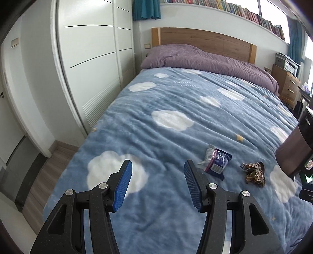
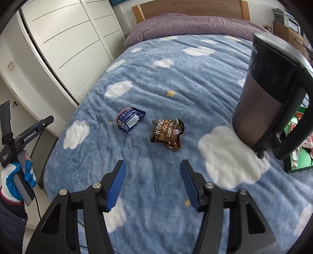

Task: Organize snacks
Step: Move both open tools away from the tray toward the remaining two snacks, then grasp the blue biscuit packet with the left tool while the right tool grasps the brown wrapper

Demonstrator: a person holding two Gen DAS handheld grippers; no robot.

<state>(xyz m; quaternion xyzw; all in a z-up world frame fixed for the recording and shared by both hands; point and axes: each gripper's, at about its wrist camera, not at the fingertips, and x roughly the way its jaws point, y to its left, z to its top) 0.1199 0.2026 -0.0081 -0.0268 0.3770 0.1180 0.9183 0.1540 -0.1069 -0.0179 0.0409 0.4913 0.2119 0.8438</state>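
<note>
Both cameras sit just behind their jaws and look down along the bed (image 1: pixel 166 109) toward the headboard (image 2: pixel 187 8). Both see the blue snack packet (image 1: pixel 217 161) and the brown snack packet (image 2: pixel 168 133).

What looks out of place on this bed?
Two crumpled snack wrappers, a blue one and a brown one, lie loose on the cloud-print blanket, apart from each other. A tall dark jug also stands on the bedding, an odd spot for it. A green box at the right edge holds more packets. Nothing looks spilled.
</note>
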